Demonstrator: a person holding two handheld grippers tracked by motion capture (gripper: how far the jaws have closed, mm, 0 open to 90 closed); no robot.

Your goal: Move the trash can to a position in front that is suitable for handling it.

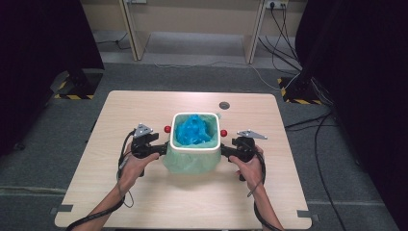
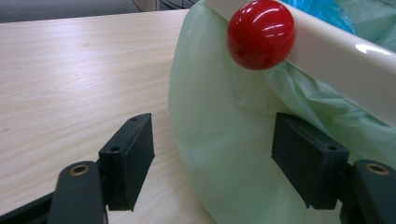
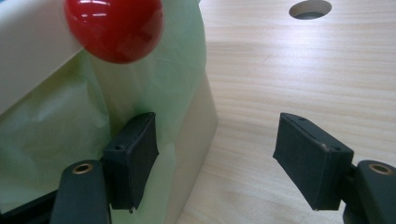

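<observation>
Bin [image 1: 196, 144] with green liner [image 1: 190, 163] stood mid-surface, flanked by left gripper [image 1: 161, 149] and right gripper [image 1: 226, 150], jaws wide, nothing gripped; liner judged not yet pulled.

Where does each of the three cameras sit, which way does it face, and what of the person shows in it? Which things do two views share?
High view: above the person's side, facing forward and down on the table; both forearms, left gripper and right gripper beside the bin.
Left gripper view: on the left gripper, facing the green bag and a red knob; its open jaws show.
Right gripper view: on the right gripper, facing the bag's other side and another red knob; open jaws.
Shared: bag, white rim, tabletop.
</observation>
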